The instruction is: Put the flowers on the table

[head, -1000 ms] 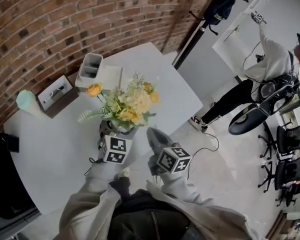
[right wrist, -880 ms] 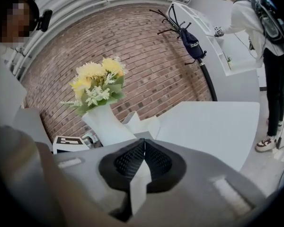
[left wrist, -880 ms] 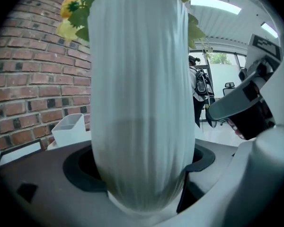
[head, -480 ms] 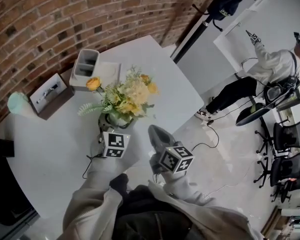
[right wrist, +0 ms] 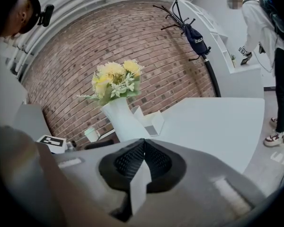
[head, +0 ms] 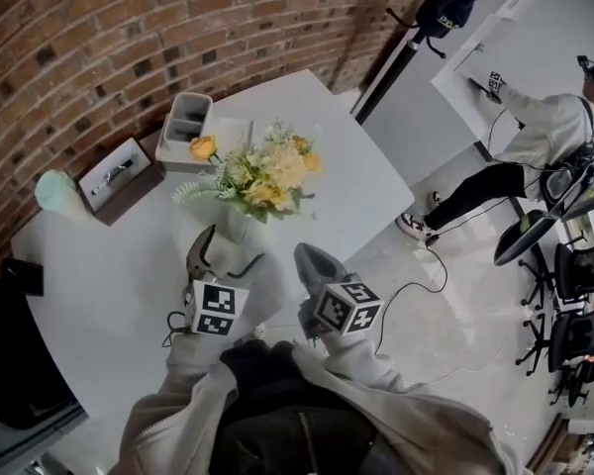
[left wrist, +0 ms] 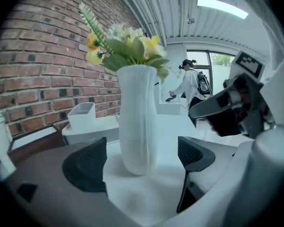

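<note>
A white vase [head: 240, 224] of yellow and cream flowers [head: 265, 174] stands upright on the white table [head: 109, 285]. My left gripper [head: 223, 256] is open just in front of it, one jaw either side and neither touching. In the left gripper view the vase [left wrist: 138, 122] rises close ahead between the spread jaws of the gripper [left wrist: 142, 163], with the flowers [left wrist: 125, 44] on top. My right gripper [head: 312, 265] is shut with nothing in it, near the table's front edge. The right gripper view has its pads [right wrist: 143, 157] pressed together and the vase [right wrist: 117, 121] off to the left.
Behind the vase sit a white organiser tray with a cup holder [head: 186, 127], a brown box [head: 119, 178] and a pale teal cup [head: 51, 192] along the brick wall. A person [head: 535, 132] stands far right near office chairs [head: 582, 270]. A cable [head: 416, 290] lies on the floor.
My left gripper has let go of the vase, opened and drawn back toward me. The vase now stands alone on the table. The right gripper has barely moved.
</note>
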Demonstrator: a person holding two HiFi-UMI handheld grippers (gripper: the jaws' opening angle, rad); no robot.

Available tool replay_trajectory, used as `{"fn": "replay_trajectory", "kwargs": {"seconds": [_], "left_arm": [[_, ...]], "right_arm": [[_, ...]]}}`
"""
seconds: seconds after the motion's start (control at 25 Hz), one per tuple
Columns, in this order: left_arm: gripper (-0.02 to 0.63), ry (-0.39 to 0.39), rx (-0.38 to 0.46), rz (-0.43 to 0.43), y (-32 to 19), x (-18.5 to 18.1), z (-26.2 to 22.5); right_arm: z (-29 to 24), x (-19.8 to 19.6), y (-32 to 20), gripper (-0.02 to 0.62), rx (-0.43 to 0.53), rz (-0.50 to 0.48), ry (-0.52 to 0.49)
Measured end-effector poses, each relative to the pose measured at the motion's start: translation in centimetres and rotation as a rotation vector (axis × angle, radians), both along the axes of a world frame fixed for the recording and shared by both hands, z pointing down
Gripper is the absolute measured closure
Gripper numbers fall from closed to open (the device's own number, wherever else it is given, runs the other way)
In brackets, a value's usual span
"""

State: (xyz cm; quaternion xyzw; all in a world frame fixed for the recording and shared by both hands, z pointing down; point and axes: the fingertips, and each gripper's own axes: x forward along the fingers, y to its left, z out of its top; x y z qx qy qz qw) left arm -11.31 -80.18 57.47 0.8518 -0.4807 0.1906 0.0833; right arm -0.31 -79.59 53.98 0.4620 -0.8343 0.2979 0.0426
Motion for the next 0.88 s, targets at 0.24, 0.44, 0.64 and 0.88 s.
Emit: {"fn": "replay_trajectory", "kwargs": {"seconds": [0.24, 0.44, 0.64, 0.88], "left_arm": [[0.513, 0.124, 0.000, -0.142, 7.2, -3.0, -3.1], [0.603, 0.152, -0.005, -0.164, 8.0, -3.6, -3.8], [0.603, 0.181, 0.002, -0.145, 9.1, -2.7, -4.0], [0.603, 0.182, 0.001, -0.128, 9.3, -1.7, -3.8]], "right_arm": [[-0.1, -2.1, 2.0, 0.595, 0.000, -0.036, -0.030], [-0.6, -4.3, 3.7, 0.595, 0.016, -0.084, -0.057], [-1.3, -4.3, 5.0, 0.595, 0.042, -0.098, -0.061], [-1.4, -3.8, 5.8, 0.595, 0.042, -0.098, -0.058]]}}
